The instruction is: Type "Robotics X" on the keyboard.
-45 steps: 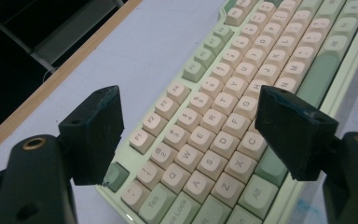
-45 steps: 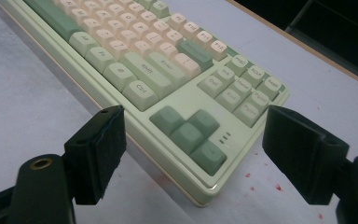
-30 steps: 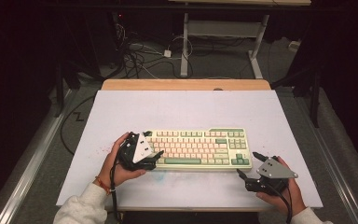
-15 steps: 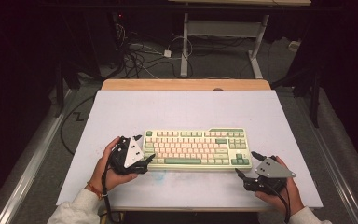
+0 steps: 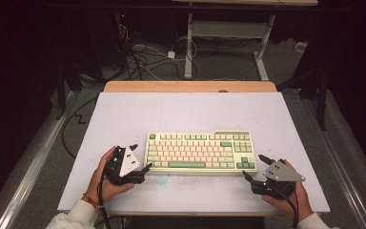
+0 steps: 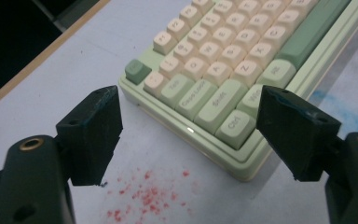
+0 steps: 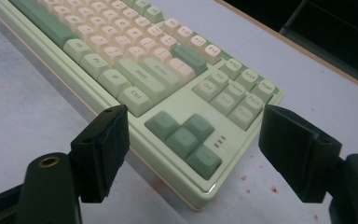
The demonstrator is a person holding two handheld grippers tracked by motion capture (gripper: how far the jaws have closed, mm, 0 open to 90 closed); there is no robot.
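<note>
1. A dark room lies behind the work area, with a tangle of cables (image 5: 145,57) on the floor and the metal legs of another desk (image 5: 189,43) beyond the far edge.
2. The tabletop (image 5: 190,112) is a pale grey-white sheet with a wooden strip along its far edge; faint blue smears mark it near the front, and red specks (image 6: 140,198) lie right under the left tool's jaws.
3. The keyboard (image 5: 201,151), pale green with cream and green keys, lies flat between the two tools, its long side across the tabletop.
4. The left tool (image 5: 139,156), held in the person's left hand (image 5: 106,177), sits just off the keyboard's left end. Its jaws stand wide apart and hold nothing. In the left gripper view (image 6: 189,135) the keyboard's near-left corner, with the Ctrl and Shift keys, lies just ahead between the jaws, nearer the right-hand jaw.
5. The right tool (image 5: 256,167), held in the right hand (image 5: 288,200), sits just off the keyboard's near-right corner. Its jaws are also spread wide, with nothing between them. In the right gripper view (image 7: 193,140) the corner with the four green arrow keys (image 7: 184,137) lies straight ahead between the jaws; I cannot tell whether either jaw touches the case.
</note>
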